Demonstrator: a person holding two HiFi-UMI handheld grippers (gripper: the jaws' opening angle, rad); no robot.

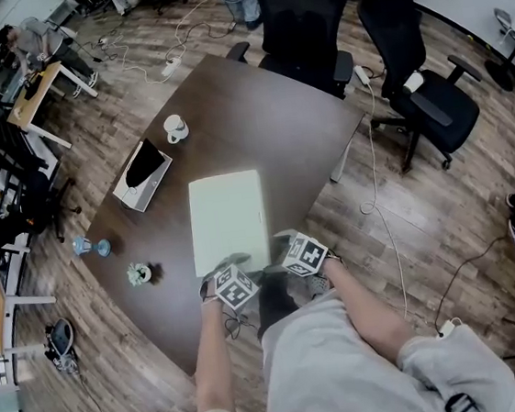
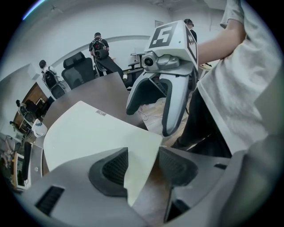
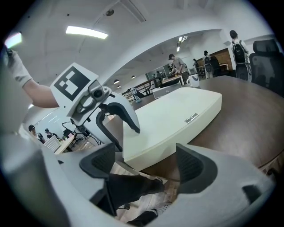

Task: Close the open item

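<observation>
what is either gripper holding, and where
Nothing. The left gripper is open astride a corner of the white box; the right gripper is open and empty.

A white mug (image 1: pixel 175 128) is seen standing on the dark brown worktop (image 1: pixel 256 108), toward its far side. Near it, closer to the left edge, a flat grey case (image 1: pixel 142 178) is laid with a dark flap raised. Two small blue objects (image 1: pixel 89 247) and a small pale ornament (image 1: pixel 139 275) are placed by the left edge. Black office chairs (image 1: pixel 430 98) are parked on the wooden floor (image 1: pixel 453 215), across which a white cable (image 1: pixel 376 178) is trailed.
</observation>
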